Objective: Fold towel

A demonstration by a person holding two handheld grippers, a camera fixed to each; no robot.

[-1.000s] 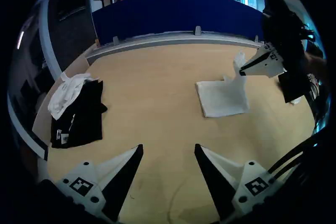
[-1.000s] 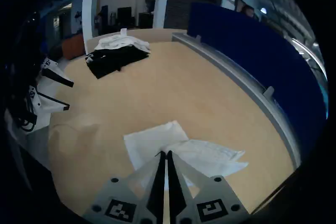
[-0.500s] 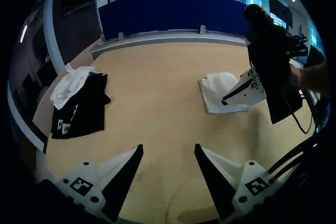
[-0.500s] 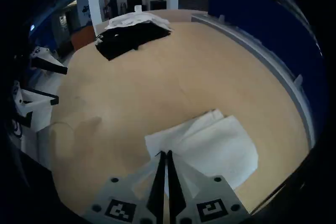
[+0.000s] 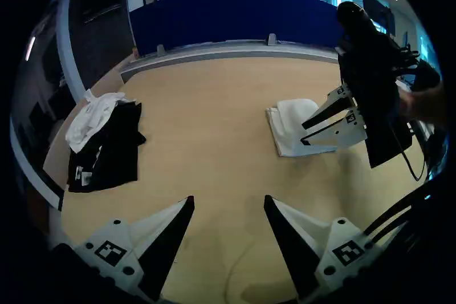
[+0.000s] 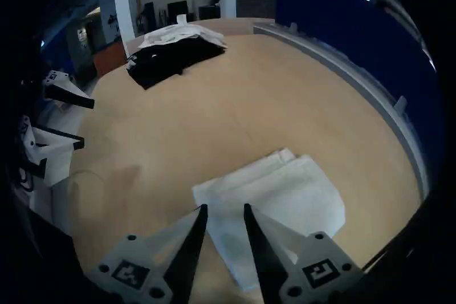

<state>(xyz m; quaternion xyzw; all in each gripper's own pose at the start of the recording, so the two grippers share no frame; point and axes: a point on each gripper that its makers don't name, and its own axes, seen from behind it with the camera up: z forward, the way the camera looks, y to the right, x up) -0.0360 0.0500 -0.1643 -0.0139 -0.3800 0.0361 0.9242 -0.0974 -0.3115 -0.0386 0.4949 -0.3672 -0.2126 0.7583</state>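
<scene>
Clothes (image 5: 105,138) lie heaped at the wooden table's (image 5: 216,104) left edge. Left gripper (image 5: 228,198) hovers wide open, empty. White towel (image 5: 293,124) lies folded flat; right gripper (image 5: 303,135), pinched on it a moment ago, has parted and released it, so this fold looks complete.

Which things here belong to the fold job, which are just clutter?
Job: white towel, folded on the table; right gripper, jaws open over it; left gripper, open, away from it.
Clutter: black clothes with white cloth on top at the table's end; blue partition.
</scene>
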